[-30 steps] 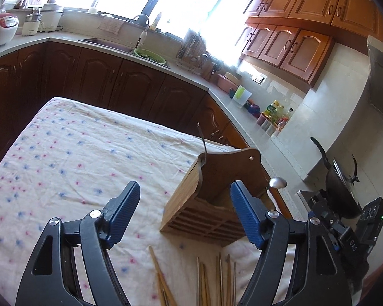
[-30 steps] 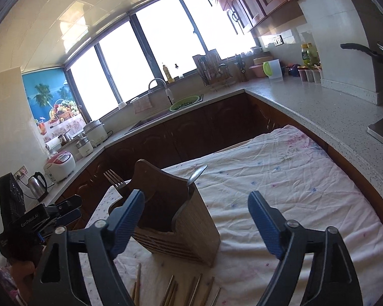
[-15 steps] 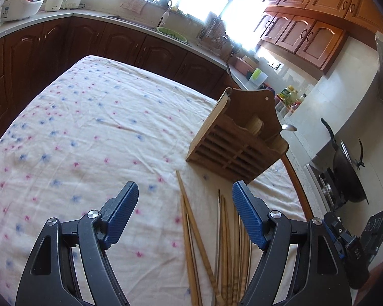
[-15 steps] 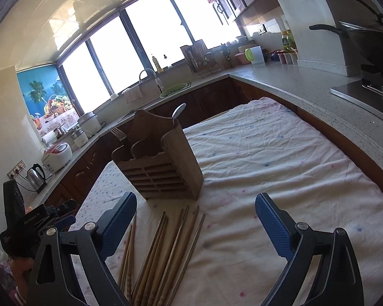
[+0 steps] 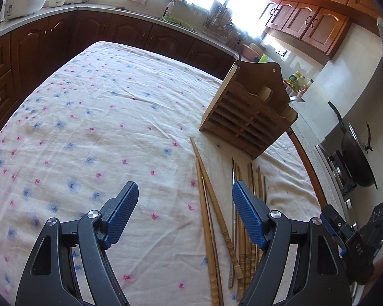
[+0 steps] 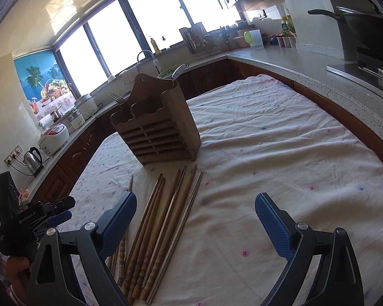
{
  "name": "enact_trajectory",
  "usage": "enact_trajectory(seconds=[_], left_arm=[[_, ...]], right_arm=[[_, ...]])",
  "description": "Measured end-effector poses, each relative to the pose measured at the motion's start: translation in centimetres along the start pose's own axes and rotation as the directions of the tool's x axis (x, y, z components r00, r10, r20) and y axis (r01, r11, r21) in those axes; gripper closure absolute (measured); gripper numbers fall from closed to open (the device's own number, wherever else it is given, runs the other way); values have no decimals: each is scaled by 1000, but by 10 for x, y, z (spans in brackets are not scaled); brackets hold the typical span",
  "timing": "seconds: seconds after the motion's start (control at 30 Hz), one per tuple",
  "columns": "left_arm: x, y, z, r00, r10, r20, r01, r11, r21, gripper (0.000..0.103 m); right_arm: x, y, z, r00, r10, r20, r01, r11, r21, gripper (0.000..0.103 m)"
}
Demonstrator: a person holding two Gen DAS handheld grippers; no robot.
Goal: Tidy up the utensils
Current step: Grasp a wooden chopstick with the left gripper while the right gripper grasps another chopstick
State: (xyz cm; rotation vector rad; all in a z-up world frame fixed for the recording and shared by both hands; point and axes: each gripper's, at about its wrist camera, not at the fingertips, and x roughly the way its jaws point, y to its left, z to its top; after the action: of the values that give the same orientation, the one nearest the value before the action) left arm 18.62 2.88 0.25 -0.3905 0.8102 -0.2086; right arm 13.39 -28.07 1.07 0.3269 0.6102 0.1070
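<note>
Table [image 5: 94,117] under a flowered cloth spreads ahead of both claws; wooden holder [image 5: 250,117] stands upright beyond them, a fork [image 6: 117,98] and spoon [image 6: 178,71] inside it. Chopsticks [image 6: 166,216] lie loose beneath the left claw's [image 5: 183,213] right finger and beside the right claw's [image 6: 195,223] left one. Both claws gape wide, empty

Each view is taken from a gripper, looking forward and down along its two fingers, close above the tablecloth [image 5: 89,117]. In the left wrist view, the chopsticks [image 5: 212,219] are seen toward the right and the holder [image 5: 247,117] beyond them. In the right wrist view, the same chopsticks [image 6: 163,219] lie toward the left, the holder [image 6: 158,132] beyond. Holder, chopsticks, cloth and the windowed counter are shared.
</note>
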Motion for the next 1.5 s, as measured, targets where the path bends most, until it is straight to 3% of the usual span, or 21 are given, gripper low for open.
enact_trajectory(seconds=[0.2,0.37,0.6,0.73,1.1,1.3,1.43,1.5], left_arm=[[6,0,1,1000,10,-17,-10,1000,1,25],[17,-1,3,998,36,-45,-36,999,7,25],[46,-11,20,992,55,-118,-51,998,32,28],[63,-21,32,987,49,-152,-40,997,58,42],[114,-30,55,973,65,-223,-45,994,95,64],[145,-35,61,958,101,-268,-64,988,143,68],[151,-45,61,959,135,-249,-84,975,206,70],[152,-50,58,959,142,-245,-84,969,233,79]], right_arm=[[3,6,0,1000,-8,-6,8,1000,-19,9],[12,7,1,1000,-10,-28,10,1000,-18,18],[33,12,8,997,3,-75,-6,1000,-30,50],[54,18,15,993,12,-118,-17,999,-39,70],[111,26,19,972,9,-235,-21,999,-48,80],[137,20,20,956,-36,-292,22,998,-53,83],[147,22,24,954,-67,-291,43,995,-88,87],[152,25,26,953,-84,-291,53,992,-114,87]])
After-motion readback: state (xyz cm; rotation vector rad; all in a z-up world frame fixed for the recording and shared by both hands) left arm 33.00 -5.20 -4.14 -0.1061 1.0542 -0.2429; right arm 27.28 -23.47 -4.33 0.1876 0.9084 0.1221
